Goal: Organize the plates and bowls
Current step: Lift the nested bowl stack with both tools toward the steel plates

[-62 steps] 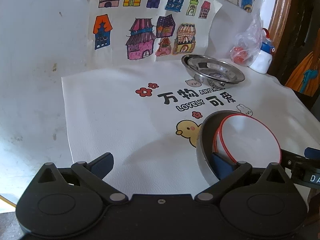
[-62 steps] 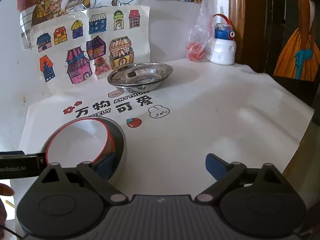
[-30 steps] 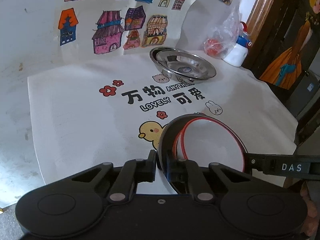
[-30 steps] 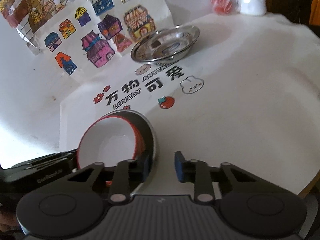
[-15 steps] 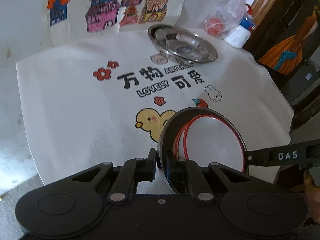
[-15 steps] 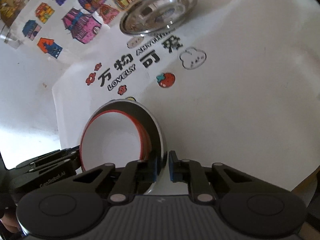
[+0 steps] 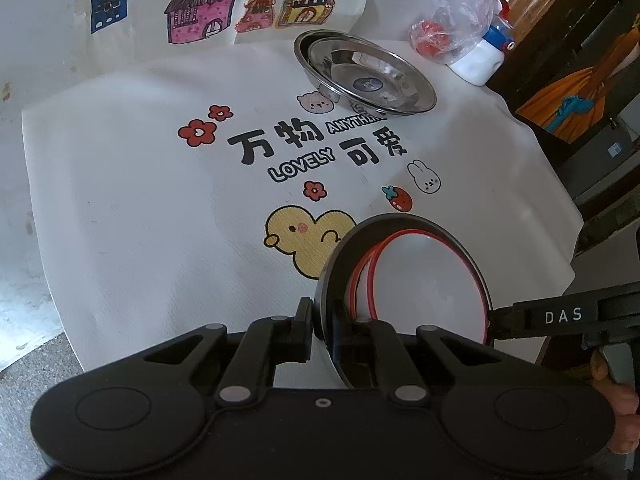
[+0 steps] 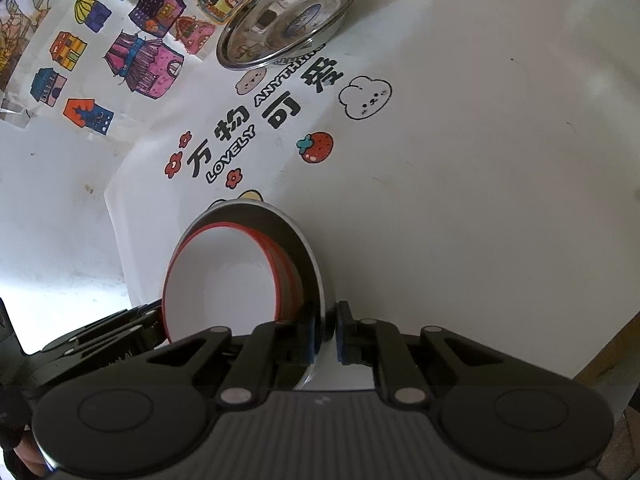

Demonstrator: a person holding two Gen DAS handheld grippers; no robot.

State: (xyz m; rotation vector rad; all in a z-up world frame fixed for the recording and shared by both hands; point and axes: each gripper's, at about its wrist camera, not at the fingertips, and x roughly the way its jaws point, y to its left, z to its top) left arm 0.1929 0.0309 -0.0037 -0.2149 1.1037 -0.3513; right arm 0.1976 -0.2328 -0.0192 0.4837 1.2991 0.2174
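A steel bowl (image 7: 336, 272) holds nested white bowls with red rims (image 7: 424, 280). My left gripper (image 7: 322, 332) is shut on the steel bowl's left rim. My right gripper (image 8: 324, 340) is shut on its right rim (image 8: 316, 280); the white bowls (image 8: 224, 284) show inside. The stack is held above the white printed mat (image 7: 160, 200). Steel plates (image 7: 368, 76) are stacked at the mat's far edge, also in the right wrist view (image 8: 288, 12).
A plastic bag with red items (image 7: 448, 28) and a small white bottle (image 7: 480, 60) stand behind the steel plates. Coloured house drawings (image 7: 208, 8) hang on the wall. The table edge (image 7: 568, 216) drops off at right.
Both grippers were open beside the bowl stack, then shut on the steel bowl's rim. The stack has since risen off the mat, and the views look down more steeply.
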